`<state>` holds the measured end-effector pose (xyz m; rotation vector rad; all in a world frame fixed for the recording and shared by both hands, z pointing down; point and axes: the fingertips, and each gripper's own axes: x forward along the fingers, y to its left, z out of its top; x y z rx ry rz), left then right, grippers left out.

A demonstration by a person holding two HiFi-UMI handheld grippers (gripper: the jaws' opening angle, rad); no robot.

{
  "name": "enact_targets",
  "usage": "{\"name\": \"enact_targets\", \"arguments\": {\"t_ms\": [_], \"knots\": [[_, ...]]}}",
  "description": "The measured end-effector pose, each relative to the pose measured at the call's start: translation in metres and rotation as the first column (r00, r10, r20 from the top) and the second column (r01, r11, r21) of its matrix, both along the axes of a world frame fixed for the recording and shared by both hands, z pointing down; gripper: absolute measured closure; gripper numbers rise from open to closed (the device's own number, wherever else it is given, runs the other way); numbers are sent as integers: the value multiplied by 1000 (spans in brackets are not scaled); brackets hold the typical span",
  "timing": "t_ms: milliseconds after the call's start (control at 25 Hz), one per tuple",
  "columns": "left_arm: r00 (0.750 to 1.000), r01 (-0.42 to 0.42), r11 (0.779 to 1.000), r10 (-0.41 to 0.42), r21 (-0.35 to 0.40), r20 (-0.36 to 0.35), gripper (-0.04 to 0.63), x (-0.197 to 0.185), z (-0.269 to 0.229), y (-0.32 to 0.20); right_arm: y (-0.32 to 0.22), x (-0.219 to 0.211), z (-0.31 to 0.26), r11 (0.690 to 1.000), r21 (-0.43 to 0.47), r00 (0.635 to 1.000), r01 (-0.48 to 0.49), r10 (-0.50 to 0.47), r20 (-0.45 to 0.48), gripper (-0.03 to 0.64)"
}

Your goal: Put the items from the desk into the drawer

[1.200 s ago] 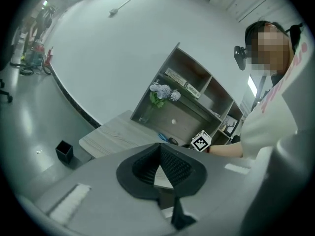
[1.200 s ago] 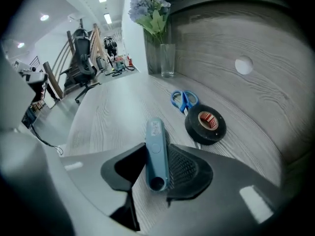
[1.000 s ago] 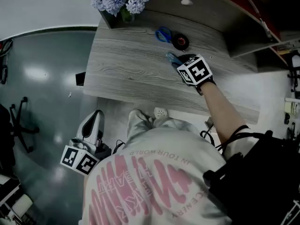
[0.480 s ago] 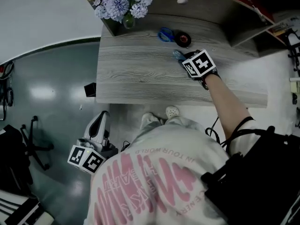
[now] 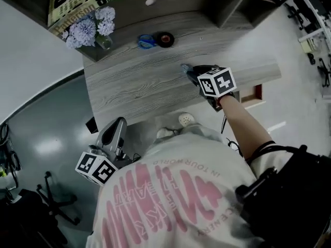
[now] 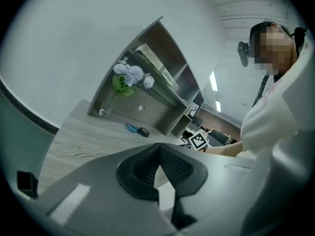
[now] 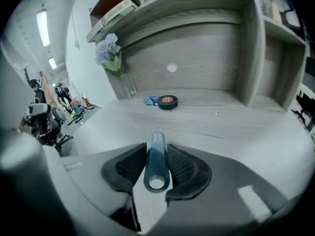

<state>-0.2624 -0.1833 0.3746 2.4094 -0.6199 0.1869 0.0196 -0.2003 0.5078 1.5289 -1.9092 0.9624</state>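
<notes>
The right forearm is bare and stretches forward and to the far left over the counter. The right gripper tilts downward, its marker cube facing up. Its jaws have just been closing, and their ribbed pads press on both sides of a blue flat bar with a round hole at its near end, which sticks out beyond the tips. The left gripper hangs low at the person's left side, below the counter's near edge, pointing roughly level. Its jaws meet at the tips with nothing between them.
</notes>
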Motion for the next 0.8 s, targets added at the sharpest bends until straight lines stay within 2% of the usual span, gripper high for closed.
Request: {"name": "enact_targets", "arguments": {"t_ms": [160,320,480,640,800], "knots": [[986,-164,986,164,12,-29,577,39,0,1,47,23,-21,987,51,988,-152,151,14,482],[952,-303,953,302,3,-52,577,73,5,9,99,42,-42,936,113,943,-333,329,52,482],[888,-457,889,455,-12,-67,577,117,11,27,158,60,-61,854,158,868,-496,491,72,483],[841,-537,844,535,-5,-79,577,145,12,47,203,73,-69,821,174,836,-543,547,26,483],[798,-597,802,594,3,-101,577,167,9,61,255,88,-71,763,167,772,-624,635,-17,483]]}}
